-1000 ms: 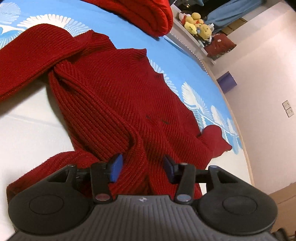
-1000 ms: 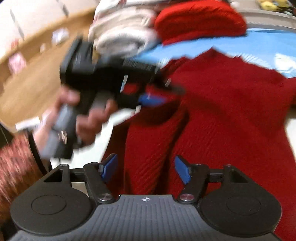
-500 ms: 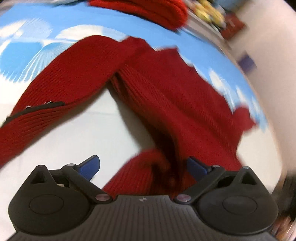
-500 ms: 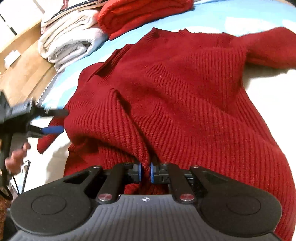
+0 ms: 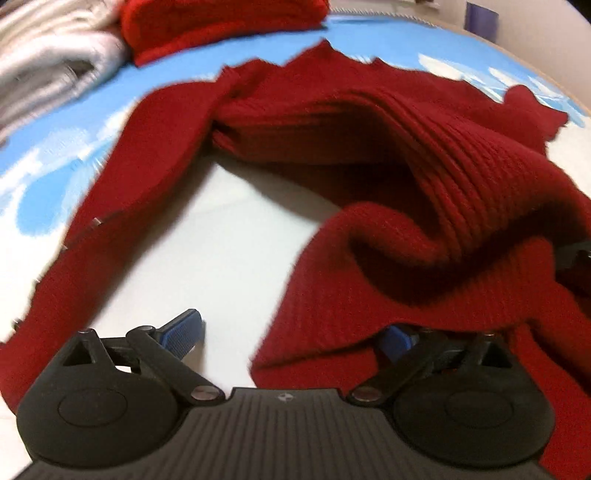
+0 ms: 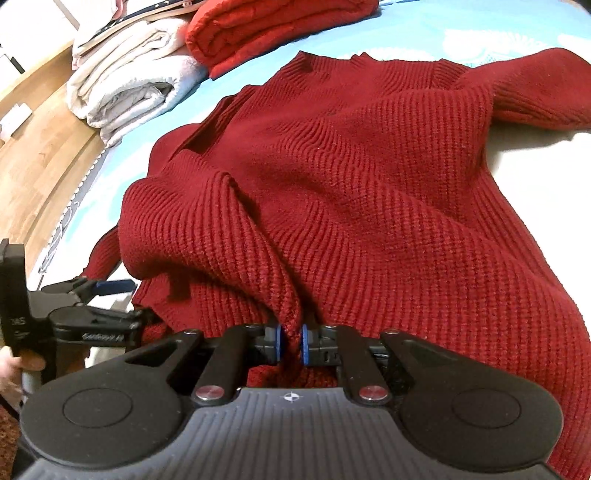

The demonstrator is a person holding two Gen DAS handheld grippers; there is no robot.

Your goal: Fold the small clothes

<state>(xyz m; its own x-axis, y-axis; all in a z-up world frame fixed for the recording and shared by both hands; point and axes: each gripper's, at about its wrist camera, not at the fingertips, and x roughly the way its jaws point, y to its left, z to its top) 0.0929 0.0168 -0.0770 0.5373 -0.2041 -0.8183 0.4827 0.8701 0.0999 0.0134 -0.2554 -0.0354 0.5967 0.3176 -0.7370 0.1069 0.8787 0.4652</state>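
A dark red ribbed sweater (image 6: 369, 184) lies spread on a bed, neck toward the far side. My right gripper (image 6: 290, 341) is shut on a pinched fold of its near hem. In the left wrist view the sweater (image 5: 443, 147) bunches on the right and one sleeve (image 5: 147, 147) runs down the left. My left gripper (image 5: 290, 334) stands open wide just above the sheet. The hem's corner lies over its right finger (image 5: 397, 339) and its left finger (image 5: 183, 328) is over bare sheet. The right wrist view shows that left gripper (image 6: 110, 286) at the sweater's left edge, held by a hand (image 6: 22, 365).
A folded red garment (image 6: 277, 33) and a stack of folded white towels (image 6: 125, 85) lie at the far left of the blue-and-white bed sheet (image 6: 480, 33). Wooden floor (image 6: 37, 147) runs beyond the bed's left edge. White sheet (image 5: 240, 240) shows between sleeve and body.
My right gripper went from open to shut on the hem fold. My left gripper opened wide, rolled, and moved to the sweater's left hem corner.
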